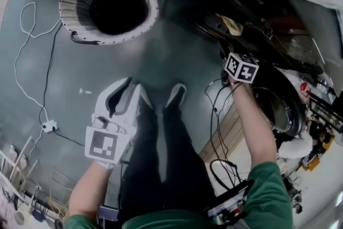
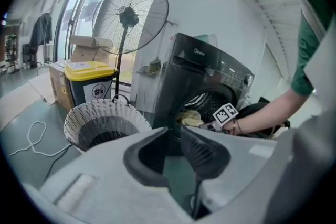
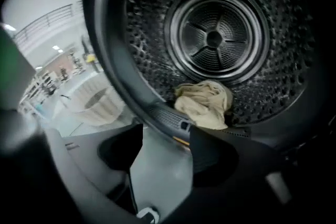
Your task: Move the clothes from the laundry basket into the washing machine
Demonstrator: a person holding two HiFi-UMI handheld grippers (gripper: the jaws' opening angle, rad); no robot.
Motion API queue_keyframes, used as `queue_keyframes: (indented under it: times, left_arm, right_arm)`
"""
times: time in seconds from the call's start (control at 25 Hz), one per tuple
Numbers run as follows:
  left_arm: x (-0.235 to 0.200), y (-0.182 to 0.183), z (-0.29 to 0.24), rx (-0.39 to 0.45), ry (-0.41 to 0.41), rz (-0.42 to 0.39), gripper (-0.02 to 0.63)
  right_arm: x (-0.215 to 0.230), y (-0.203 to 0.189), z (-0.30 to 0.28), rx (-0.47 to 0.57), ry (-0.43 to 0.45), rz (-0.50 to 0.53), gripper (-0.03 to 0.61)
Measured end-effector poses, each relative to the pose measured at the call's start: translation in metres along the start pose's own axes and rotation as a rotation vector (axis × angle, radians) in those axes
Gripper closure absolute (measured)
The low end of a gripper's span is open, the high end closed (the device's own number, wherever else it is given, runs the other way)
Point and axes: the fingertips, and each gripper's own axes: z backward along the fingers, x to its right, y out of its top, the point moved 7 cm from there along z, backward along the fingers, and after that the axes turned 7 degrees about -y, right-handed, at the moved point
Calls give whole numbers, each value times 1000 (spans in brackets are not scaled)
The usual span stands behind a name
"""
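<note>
A white woven laundry basket [image 1: 110,0] stands on the floor; its inside is dark and I make out no clothes in it. The dark washing machine [image 2: 199,68] is to its right. A beige cloth [image 3: 205,105] lies at the front of the drum [image 3: 215,34]. My right gripper [image 3: 165,132] hovers at the drum's mouth, open, with nothing between its pads. Its marker cube [image 1: 241,67] shows in the head view. My left gripper [image 1: 131,84] hangs shut and empty above the floor, short of the basket [image 2: 84,113].
The machine's round door [image 1: 278,110] stands open at the right. White and black cables [image 1: 32,35] trail over the floor to a plug block [image 1: 49,126]. A standing fan [image 2: 130,13] and a yellow-lidded bin [image 2: 92,81] sit behind the basket.
</note>
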Motion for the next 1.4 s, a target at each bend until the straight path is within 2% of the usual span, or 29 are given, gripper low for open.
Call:
queue_keyframes:
  times: [0.16,0.28,0.4,0.52,0.8,0.92,1.04,1.12,1.16,1.2,1.24,1.32,1.4]
  left_arm:
    - [12,26,13,18,-9,-8,543]
    - [20,46,21,28,-4,-14,545]
    - [27,61,27,40,12,-13,546]
    - [25,61,22,39,22,-13,548]
    - [5,2,-3,-19,61,21,548]
    - [5,-18,-11,-33,70,45,548]
    - [6,-26,-14,-42,71,50,548]
    - [5,-26,-16,-42,70,58,548]
    - [5,-26,-17,-45,66,61,548]
    - [5,-25,-18,-50,60,64,548]
    - [6,-24,-18,-53,52,68,547]
    - [7,-20,-16,-57,42,74,546]
    - [8,-16,-14,-59,38,73,546]
  right_arm:
    - [-25,6,57,-14,100,31,320]
    - [-28,16,91,1,101,43,339]
    - [-18,21,97,14,32,80,348]
    - [7,17,59,9,-64,86,348]
    - [62,-5,-63,-66,-242,46,353]
    - [77,9,-84,-27,-291,44,514]
    - [95,46,-84,124,-366,-2,546]
    - [100,61,-83,170,-395,-8,543]
    - [100,62,-85,155,-391,6,535]
    - [98,59,-88,119,-376,25,493]
    - [94,54,-91,71,-354,47,425]
    - [86,41,-96,-27,-303,86,363]
    - [79,31,-95,-82,-268,94,304]
